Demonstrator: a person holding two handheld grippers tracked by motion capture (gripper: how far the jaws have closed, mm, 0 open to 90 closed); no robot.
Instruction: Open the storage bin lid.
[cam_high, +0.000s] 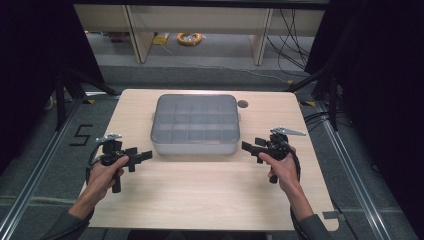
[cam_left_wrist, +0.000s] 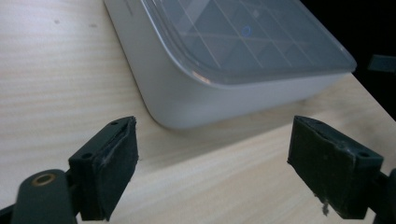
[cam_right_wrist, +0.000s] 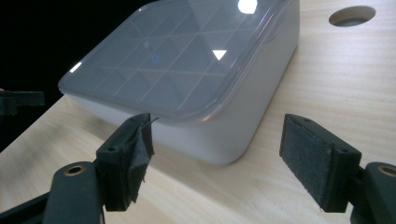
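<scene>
The left gripper (cam_high: 142, 157) is held by the left hand (cam_high: 104, 175) over a pale wood-grain table (cam_high: 200, 195), its black padded jaws spread wide and empty. Just beyond and to the right of its jaws, a box (cam_high: 195, 125) is seen: rounded corners, matte grey walls, a clear glossy lid through which a grid of dividers is shown. Its long axis is laid across the table, from one gripper toward the other. The right gripper (cam_high: 250, 148), gripped by the right hand (cam_high: 282, 167), is pointed at the box's near right corner, jaws likewise parted, nothing pinched. A round hole (cam_high: 243, 104) is cut in the table beyond it.
</scene>
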